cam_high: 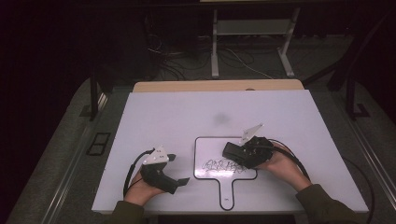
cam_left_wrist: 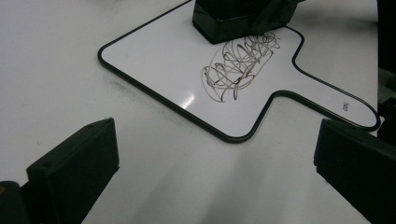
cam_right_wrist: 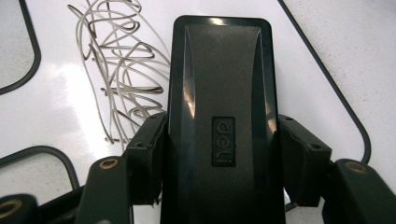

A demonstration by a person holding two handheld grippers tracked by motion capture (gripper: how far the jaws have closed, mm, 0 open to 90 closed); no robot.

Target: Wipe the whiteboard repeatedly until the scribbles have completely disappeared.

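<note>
Gripping: the right gripper has its jaws closed on a black eraser, one pad pressed to each long side of the block.
Eraser: black, oblong, with a raised brand mark on its top face; in the right gripper view it runs straight out between the jaws, and in the high view it lies on the small whiteboard at the right end of the scribble.
Left gripper: in the high view the left gripper rests on the worktop at the near left, held in the person's left hand; its jaws stand wide apart with nothing between them, and the left gripper view shows bare white surface in the gap.
Right hand: the person's right hand holds the right gripper from the right side, over the small whiteboard; a dark green sleeve comes in from the bottom edge.
Small whiteboard: a paddle-shaped whiteboard with a black rim lies flat in the near middle of the worktop, its handle pointing toward the person.
Scribble: a tangle of looping pen lines sits across the lower part of the whiteboard, just beside the eraser; the left gripper view shows the loops reaching up to the eraser's edge.
Worktop: a large white sheet covering the table, with a wooden edge showing at the far side.
Beyond: a white table frame and loose cables on the dark floor.
</note>
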